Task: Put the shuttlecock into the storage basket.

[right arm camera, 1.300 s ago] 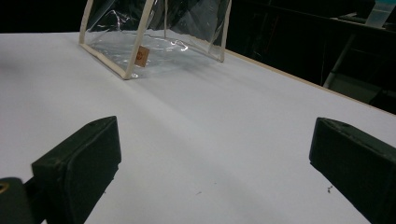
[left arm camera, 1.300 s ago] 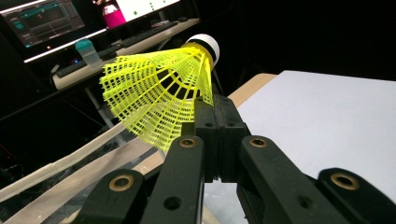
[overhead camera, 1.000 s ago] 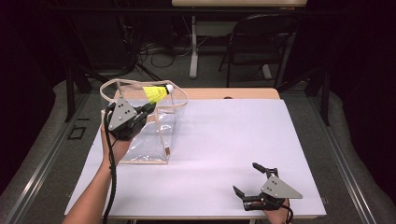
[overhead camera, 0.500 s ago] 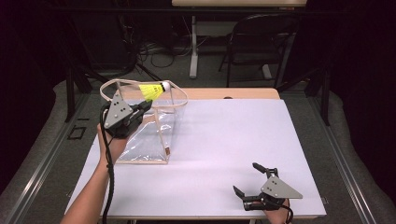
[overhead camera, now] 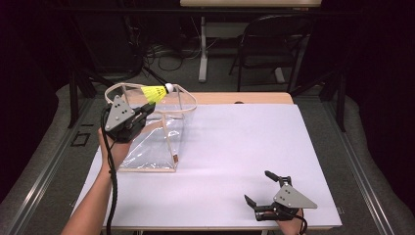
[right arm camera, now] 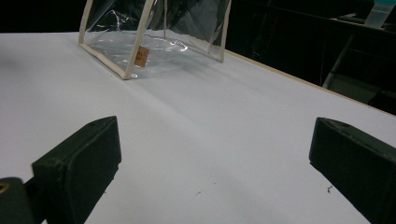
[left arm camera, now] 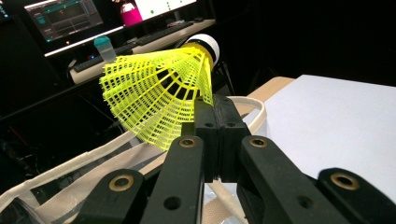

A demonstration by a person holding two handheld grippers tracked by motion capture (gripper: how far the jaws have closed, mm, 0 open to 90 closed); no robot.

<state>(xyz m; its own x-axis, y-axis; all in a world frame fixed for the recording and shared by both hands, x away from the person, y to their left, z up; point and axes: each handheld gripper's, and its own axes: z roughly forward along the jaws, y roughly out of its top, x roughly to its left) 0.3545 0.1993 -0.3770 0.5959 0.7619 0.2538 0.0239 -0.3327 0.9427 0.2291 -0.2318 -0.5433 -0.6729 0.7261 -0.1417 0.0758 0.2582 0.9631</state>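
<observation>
My left gripper (overhead camera: 147, 106) is shut on the skirt of a yellow mesh shuttlecock (overhead camera: 155, 92) with a white cork tip. It holds the shuttlecock over the open top of a clear plastic bag (overhead camera: 156, 142) with cream trim and handles. In the left gripper view the jaws (left arm camera: 218, 109) pinch the lower edge of the shuttlecock (left arm camera: 159, 93), with a cream bag handle (left arm camera: 252, 105) just behind. My right gripper (overhead camera: 258, 186) rests open near the table's front right edge. Nothing lies between its pads (right arm camera: 212, 154), and the bag (right arm camera: 154, 42) stands well ahead of it.
The bag stands at the left of a white table top (overhead camera: 244, 137) with a wooden strip along its far edge. A dark chair (overhead camera: 274, 44) and cables sit on the floor beyond. Monitors and a keyboard (left arm camera: 154, 35) show behind the shuttlecock.
My left hand has carried the shuttlecock a little up and to the left above the bag. The right gripper has stayed where it was.
</observation>
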